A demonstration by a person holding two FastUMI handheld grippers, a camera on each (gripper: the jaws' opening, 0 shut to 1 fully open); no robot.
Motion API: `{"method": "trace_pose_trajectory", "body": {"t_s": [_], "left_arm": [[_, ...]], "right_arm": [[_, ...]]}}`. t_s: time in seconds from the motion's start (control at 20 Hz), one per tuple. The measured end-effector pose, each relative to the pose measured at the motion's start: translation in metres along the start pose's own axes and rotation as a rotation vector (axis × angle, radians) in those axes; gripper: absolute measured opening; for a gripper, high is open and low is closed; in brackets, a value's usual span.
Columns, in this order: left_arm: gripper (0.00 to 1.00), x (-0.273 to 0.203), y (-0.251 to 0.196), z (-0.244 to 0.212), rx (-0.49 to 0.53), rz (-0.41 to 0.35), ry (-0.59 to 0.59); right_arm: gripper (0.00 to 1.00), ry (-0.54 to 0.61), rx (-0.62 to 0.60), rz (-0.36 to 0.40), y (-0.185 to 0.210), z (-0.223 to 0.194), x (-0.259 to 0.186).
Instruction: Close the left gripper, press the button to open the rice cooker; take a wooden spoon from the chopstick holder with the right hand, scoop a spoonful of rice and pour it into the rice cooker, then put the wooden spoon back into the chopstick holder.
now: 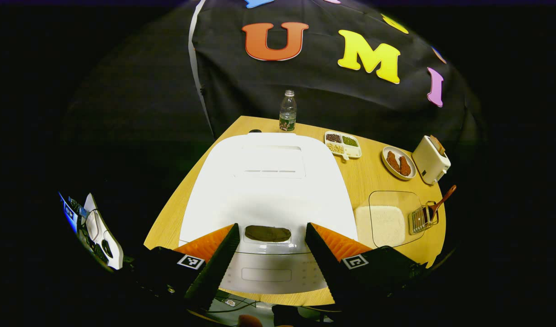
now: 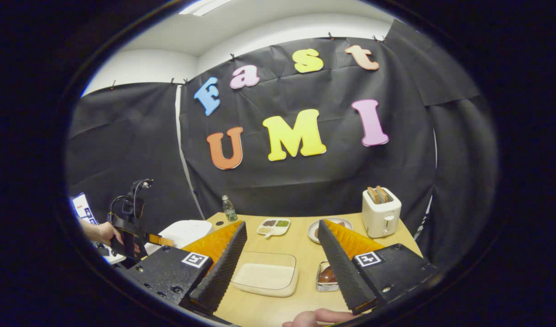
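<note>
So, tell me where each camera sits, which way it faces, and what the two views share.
Left gripper view: rides the left gripper, angled down over the closed rice cooker; its own jaws stand apart.
Right gripper view: rides the right gripper, looking level across the table at the booth wall; jaws apart, a fingertip at the bottom edge.
Shared: rice cooker, rice dish, toaster, bottle.

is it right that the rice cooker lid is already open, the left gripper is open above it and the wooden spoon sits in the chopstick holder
Not quite: the rice cooker lid is shut, as the left gripper view shows. The rest holds: the left gripper is open above it, and the wooden spoon sits in the chopstick holder.
</note>
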State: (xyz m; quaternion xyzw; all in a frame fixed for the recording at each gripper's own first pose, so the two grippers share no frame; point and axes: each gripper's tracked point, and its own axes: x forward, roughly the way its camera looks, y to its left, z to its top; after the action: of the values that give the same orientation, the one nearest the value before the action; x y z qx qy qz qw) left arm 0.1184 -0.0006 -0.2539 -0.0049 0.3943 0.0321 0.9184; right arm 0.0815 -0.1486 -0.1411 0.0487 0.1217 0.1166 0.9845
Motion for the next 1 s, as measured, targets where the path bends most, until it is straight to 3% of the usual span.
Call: {"method": "trace_pose_trajectory", "body": {"t_s": [0.15,0.25,0.55,0.6,0.65,0.8,0.85,0.9,1.0], "left_arm": [[0.94,-0.013,0.01,0.026,0.036,0.031,-0.108],[0.94,-0.034,0.005,0.048,0.027,0.013,-0.199],[0.94,-0.156,-0.023,0.092,-0.032,-0.073,-0.554],[0.94,-0.179,-0.029,0.092,-0.036,-0.103,-0.597],[0.94,-0.198,-0.035,0.089,-0.035,-0.125,-0.631],[0.94,-0.262,-0.039,0.065,-0.009,-0.168,-0.734],[0.94,-0.279,-0.038,0.056,-0.011,-0.172,-0.765],[0.94,-0.295,-0.04,0.044,-0.005,-0.192,-0.785],[0.95,-0.321,-0.041,0.02,0.031,-0.209,-0.81]], "right_arm": [[1.0,-0.019,-0.018,0.034,0.017,0.011,0.008],[1.0,-0.033,-0.041,0.027,0.022,0.023,0.006],[1.0,-0.094,-0.084,-0.039,0.062,0.054,-0.044],[0.96,-0.1,-0.089,-0.047,0.073,0.058,-0.058],[1.0,-0.104,-0.095,-0.06,0.085,0.067,-0.066],[1.0,-0.129,-0.098,-0.095,0.115,0.072,-0.116],[0.96,-0.134,-0.108,-0.107,0.125,0.071,-0.132],[1.0,-0.134,-0.115,-0.121,0.134,0.065,-0.148],[0.96,-0.124,-0.112,-0.141,0.153,0.051,-0.179]]}}
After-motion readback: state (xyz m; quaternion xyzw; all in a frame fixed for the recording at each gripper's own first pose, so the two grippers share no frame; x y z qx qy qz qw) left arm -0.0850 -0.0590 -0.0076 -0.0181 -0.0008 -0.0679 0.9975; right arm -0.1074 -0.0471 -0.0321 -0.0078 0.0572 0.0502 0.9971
